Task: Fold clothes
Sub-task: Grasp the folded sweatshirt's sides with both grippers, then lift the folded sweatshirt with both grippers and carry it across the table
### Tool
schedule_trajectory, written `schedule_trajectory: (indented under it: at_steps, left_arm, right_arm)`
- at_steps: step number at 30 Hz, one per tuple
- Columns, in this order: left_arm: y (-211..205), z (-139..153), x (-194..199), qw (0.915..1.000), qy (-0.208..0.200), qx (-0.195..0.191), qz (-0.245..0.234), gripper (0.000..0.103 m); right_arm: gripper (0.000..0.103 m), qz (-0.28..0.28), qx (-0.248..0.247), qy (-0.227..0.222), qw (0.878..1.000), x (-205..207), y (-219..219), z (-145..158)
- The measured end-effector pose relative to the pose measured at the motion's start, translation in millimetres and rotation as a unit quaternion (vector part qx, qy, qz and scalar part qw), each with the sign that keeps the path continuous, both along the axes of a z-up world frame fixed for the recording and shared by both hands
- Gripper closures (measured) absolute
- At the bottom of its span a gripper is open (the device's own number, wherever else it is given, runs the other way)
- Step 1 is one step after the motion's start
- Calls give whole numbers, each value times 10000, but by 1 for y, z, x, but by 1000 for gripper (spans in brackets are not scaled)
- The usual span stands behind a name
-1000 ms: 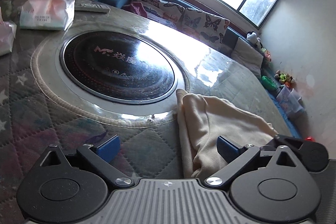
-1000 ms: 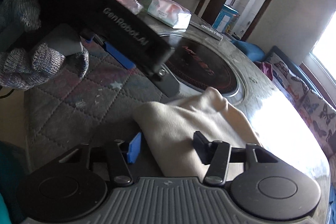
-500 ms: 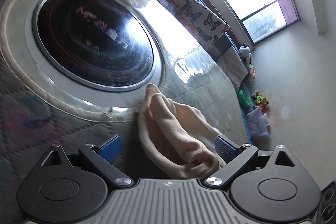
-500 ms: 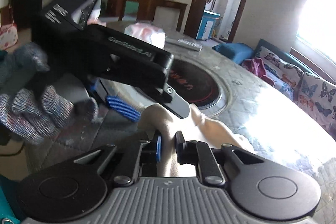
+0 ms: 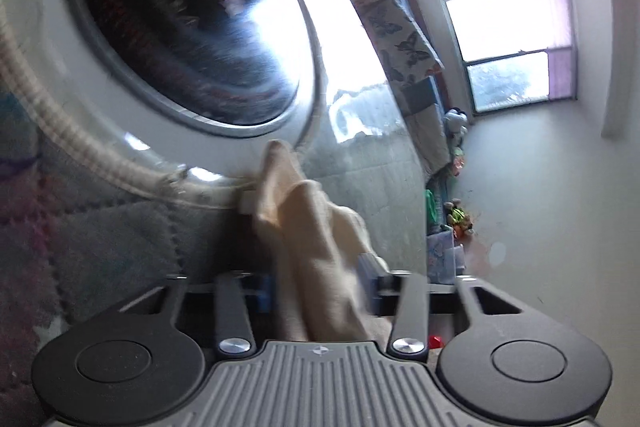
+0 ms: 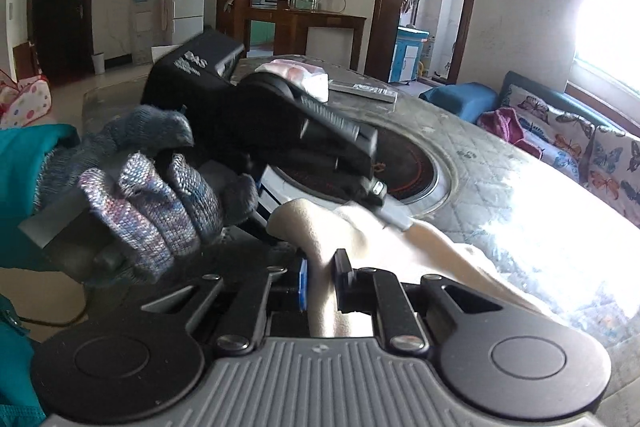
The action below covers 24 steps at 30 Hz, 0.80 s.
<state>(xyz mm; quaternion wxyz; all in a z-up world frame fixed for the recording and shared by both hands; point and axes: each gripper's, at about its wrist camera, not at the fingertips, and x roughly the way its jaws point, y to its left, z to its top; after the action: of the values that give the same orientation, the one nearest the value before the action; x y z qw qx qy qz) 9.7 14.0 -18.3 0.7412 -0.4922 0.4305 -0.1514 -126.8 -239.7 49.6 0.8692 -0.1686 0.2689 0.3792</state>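
A cream garment [image 5: 316, 235] lies bunched on the quilted table cover [image 5: 112, 251], in front of a dark round glass disc [image 5: 188, 27]. My left gripper [image 5: 318, 281] is tilted on its side. Its jaws are closing, with a raised fold of the garment between the blue pads [image 5: 265, 293], which touch the cloth on both sides. My right gripper [image 6: 322, 283] is shut on another edge of the cream garment [image 6: 440, 251], lifted slightly off the table. A gloved hand [image 6: 152, 195] holds the left tool just beyond it.
A pink tissue pack [image 6: 296, 75] and a flat remote [image 6: 364, 91] lie at the far side of the table. A butterfly-print sofa [image 6: 580, 139] stands beyond the table's right edge, under a bright window. The person's teal sleeve [image 6: 24, 163] is at the left.
My left gripper rolled sideways, came down onto the garment, and its wide jaws drew in around a fold. My right gripper shut on the garment's edge and rose a little.
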Motion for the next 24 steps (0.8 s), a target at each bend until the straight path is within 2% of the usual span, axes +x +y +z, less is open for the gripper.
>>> schedule_trajectory:
  at_steps: [5,9,14,18,24]
  left_arm:
    - [4,-4,-3,10000,-35,-5,43,85]
    - [4,-1,-6,9998,-132,128,36,85]
    - [-2,4,-10,9990,-272,348,-6,85]
    - [-4,6,-11,9984,-325,454,-30,85]
    - [-9,10,-13,9970,-407,651,-79,85]
  right_arm:
    - [90,-98,122,107,9998,0,-5,-2]
    - [82,-310,335,208,9987,6,-20,0]
    - [80,-1025,543,228,9930,19,-52,1]
    - [80,-1921,565,296,9793,32,-90,-7]
    - [77,-3097,794,470,9464,53,-148,-27]
